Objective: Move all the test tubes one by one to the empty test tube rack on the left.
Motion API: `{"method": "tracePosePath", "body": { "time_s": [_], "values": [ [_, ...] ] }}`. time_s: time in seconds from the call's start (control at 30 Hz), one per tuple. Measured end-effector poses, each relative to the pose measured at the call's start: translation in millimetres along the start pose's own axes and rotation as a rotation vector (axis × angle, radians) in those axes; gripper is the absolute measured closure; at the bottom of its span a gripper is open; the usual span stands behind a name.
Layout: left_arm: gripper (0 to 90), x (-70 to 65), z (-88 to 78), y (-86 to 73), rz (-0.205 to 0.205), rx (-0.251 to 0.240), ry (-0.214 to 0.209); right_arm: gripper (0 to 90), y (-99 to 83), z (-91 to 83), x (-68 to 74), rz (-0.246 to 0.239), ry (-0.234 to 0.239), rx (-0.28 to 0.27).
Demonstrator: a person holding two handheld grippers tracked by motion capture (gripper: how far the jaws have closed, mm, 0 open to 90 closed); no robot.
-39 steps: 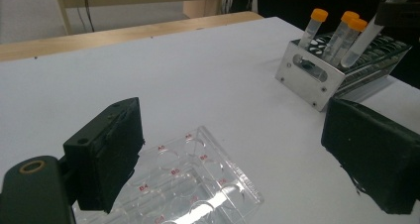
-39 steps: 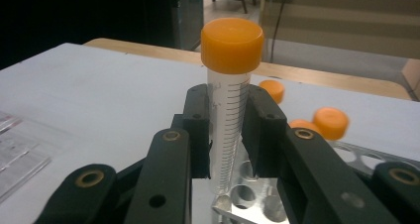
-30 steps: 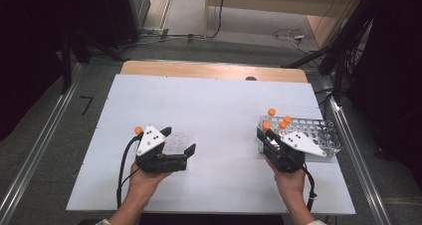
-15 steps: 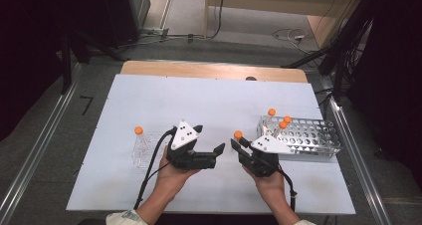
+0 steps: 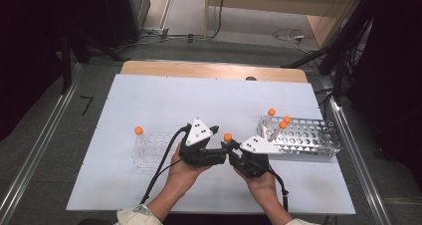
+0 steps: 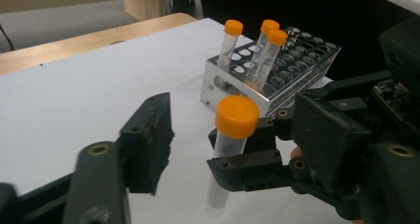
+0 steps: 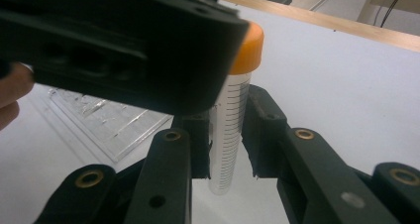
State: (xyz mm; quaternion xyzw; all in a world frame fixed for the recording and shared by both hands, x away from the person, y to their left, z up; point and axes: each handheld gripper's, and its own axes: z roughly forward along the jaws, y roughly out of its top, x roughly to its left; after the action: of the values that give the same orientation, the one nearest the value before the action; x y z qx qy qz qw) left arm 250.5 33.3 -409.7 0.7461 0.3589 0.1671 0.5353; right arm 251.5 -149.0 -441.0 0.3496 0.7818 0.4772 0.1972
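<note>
Orange-capped tube (image 5: 227, 138) stands upright in your right tool (image 5: 234, 150), near the middle of the white tabletop (image 5: 164, 98) — in the right tool's own view its two pads press on the clear, graduated body from both sides, below the cap, so that tool is closed on it.

Going left to right across the high view: a clear plastic rack (image 5: 149, 150) lies at the left with one orange-capped tube (image 5: 139, 133) standing in it. Next comes your left tool (image 5: 221, 153), pointed at the held tube. Its jaws have just been closing — in its own view the tube (image 6: 232, 149) sits between them, but the near jaw on the left is apart from it, so the left tool grips nothing yet. Then your right tool, just beside the left one. Farther right the metal rack (image 5: 308, 138) stands with three more capped tubes (image 5: 277, 123) at its near-left corner.
</note>
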Motion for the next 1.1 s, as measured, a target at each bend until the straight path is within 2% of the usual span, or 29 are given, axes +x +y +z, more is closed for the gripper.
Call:
{"method": "tracePosePath", "body": {
  "time_s": [0.17, 0.33, 0.77, 0.97, 1.0, 1.1],
  "values": [
    [48.3, 0.3, 2.4, -0.6, 0.001, 0.01, -0.011, 71.1, -0.6, 1.5, 2.0, -0.002, 0.008, 0.007],
    [50.2, -0.2, 5.4, -1.8, 0.004, 0.022, -0.015, 71.1, -0.7, 1.8, 2.7, -0.007, 0.013, 0.005],
    [68.9, 0.2, 6.5, -3.2, 0.003, 0.025, -0.014, 71.2, -0.3, 0.6, 3.1, -0.004, 0.018, 0.002],
    [69.8, 0.9, 5.8, -3.3, 0.006, 0.021, -0.008, 71.0, -0.3, 0.6, 3.4, -0.006, 0.017, 0.001],
    [70.1, 1.0, 5.8, -3.1, 0.002, 0.02, -0.01, 70.0, -0.4, 0.6, 3.4, -0.005, 0.017, 0.001],
    [70.4, 1.8, 4.5, -2.5, 0.001, 0.021, -0.012, 54.8, 0.0, 1.1, 2.8, -0.006, 0.038, 0.0]
  ]
}}
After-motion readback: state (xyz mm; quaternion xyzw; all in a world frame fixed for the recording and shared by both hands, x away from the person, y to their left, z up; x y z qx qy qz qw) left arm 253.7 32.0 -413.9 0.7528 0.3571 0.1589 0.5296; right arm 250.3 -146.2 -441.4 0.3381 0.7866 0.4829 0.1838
